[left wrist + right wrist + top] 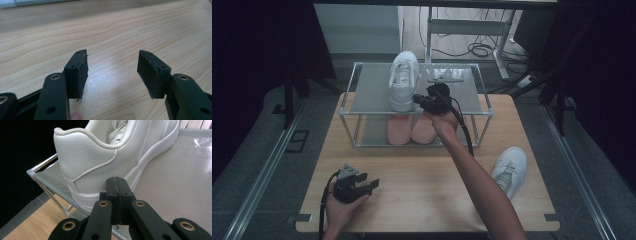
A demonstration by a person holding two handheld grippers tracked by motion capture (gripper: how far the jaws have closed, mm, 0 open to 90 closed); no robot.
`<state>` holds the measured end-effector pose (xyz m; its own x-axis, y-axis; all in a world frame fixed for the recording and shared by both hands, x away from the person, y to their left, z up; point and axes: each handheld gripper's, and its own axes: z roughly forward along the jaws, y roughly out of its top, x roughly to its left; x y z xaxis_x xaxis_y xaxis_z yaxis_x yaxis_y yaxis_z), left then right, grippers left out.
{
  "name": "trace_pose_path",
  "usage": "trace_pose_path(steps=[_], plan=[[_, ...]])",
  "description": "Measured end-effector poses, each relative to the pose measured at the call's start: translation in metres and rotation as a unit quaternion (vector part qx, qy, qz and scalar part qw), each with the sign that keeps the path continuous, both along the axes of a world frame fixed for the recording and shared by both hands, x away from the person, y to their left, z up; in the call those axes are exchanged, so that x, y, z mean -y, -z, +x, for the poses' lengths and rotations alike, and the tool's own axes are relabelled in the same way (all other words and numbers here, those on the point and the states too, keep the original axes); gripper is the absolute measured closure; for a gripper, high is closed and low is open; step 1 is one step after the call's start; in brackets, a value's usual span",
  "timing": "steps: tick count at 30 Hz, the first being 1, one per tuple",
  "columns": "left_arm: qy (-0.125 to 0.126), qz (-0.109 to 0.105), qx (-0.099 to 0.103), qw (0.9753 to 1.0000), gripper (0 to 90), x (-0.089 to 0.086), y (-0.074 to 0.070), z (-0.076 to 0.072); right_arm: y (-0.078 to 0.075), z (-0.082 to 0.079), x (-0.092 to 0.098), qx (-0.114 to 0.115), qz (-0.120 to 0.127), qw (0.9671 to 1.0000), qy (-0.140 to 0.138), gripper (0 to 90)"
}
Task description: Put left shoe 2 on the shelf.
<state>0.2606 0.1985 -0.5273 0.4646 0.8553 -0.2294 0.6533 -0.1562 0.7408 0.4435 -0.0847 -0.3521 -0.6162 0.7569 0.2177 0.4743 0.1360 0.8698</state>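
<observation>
A: Dark curtains ring the scene; at centre frame of the high view stands a pale wooden desk [422, 175] with a two-tier metal-framed shoe rack [362, 100] at its upper part.

B: Noted. Where does the white sneaker [403, 80] sit?

A: Upper centre of the frame, on the rack's top shelf, toe pointing to the top of the picture, heel near the front rail. A second white sneaker [511, 169] lies at the lower right of the frame, on the desk's right edge. A pair of pink shoes [411, 131] rests on the lower shelf.

B: Right gripper [422, 101]?

A: Just right of the sneaker's heel, at the shelf's front edge. In the right gripper view its fingers [112, 195] are pressed flat together with nothing between them, tips just beside the sneaker's [107, 162] heel; whether they touch it I cannot tell.

B: Left gripper [373, 184]?

A: Lower left of the frame, held in a hand low over the desk. Its fingers [77, 73] are spread wide, bare wood between them.
</observation>
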Motion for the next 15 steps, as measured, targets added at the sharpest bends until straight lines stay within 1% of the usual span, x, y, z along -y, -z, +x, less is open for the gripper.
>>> trace_pose_path(steps=[4,8,12,15], plan=[[0.001,0.001,0.0,1.0,42.1,0.0,0.0,0.0,0.0,-0.003,0.003,0.007,0.004,1.0,-0.005,89.8],[0.0,0.001,0.002,1.0,42.1,-0.001,0.0,0.0,-0.001,-0.009,0.007,0.02,-0.003,0.9998,-0.007,89.9],[0.001,0.001,0.0,1.0,42.1,0.0,0.0,0.0,-0.002,-0.016,0.016,0.035,-0.001,0.9994,-0.005,89.9],[0.003,0.003,0.001,1.0,42.1,0.0,0.0,0.0,-0.003,-0.022,0.026,0.038,0.005,0.9992,-0.004,89.9]])
